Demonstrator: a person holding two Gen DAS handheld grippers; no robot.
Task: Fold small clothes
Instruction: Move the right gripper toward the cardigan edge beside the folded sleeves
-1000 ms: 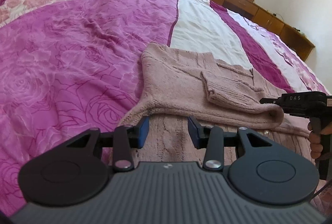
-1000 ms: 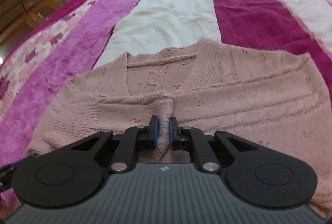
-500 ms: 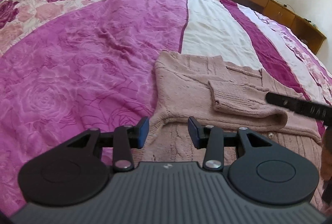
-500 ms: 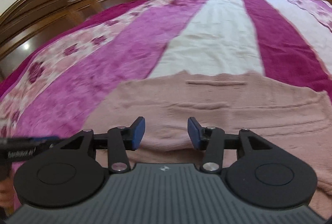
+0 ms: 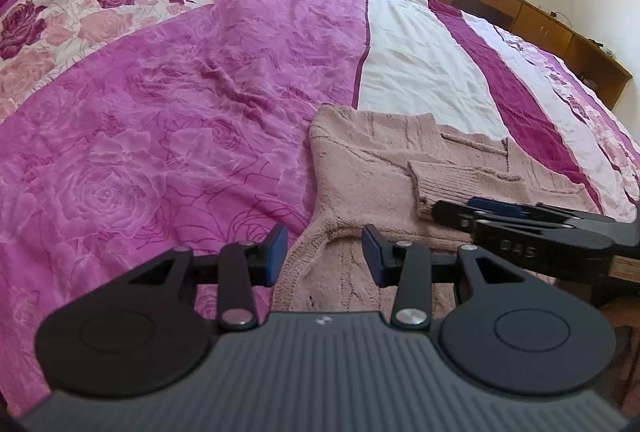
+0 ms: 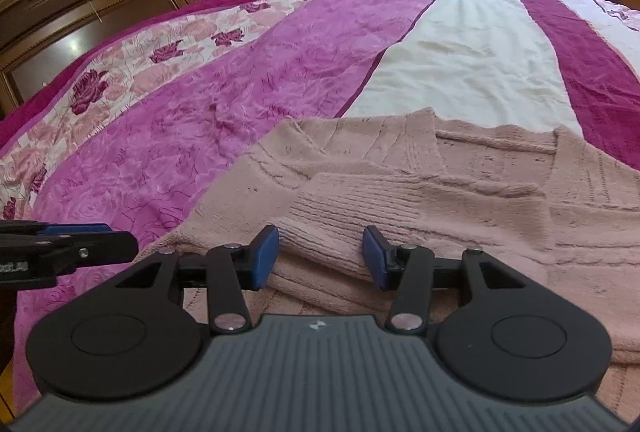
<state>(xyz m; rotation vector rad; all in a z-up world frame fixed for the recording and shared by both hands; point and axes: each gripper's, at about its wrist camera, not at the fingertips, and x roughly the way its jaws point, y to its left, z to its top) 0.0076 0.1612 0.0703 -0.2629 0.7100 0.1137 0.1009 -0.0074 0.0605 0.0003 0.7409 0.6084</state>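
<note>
One dusty-pink knitted cardigan, sleeve folded across its front, lies flat on magenta-and-white bedspread near its front edge | left gripper jaws apart, empty | right gripper jaws apart, empty, over sleeve.

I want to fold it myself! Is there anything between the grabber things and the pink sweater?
Nothing visible is in the way. The pink knitted sweater lies flat on the purple flowered bedspread. The right gripper is open just above the folded sleeve, and the left gripper is open over the sweater's near edge.
</note>
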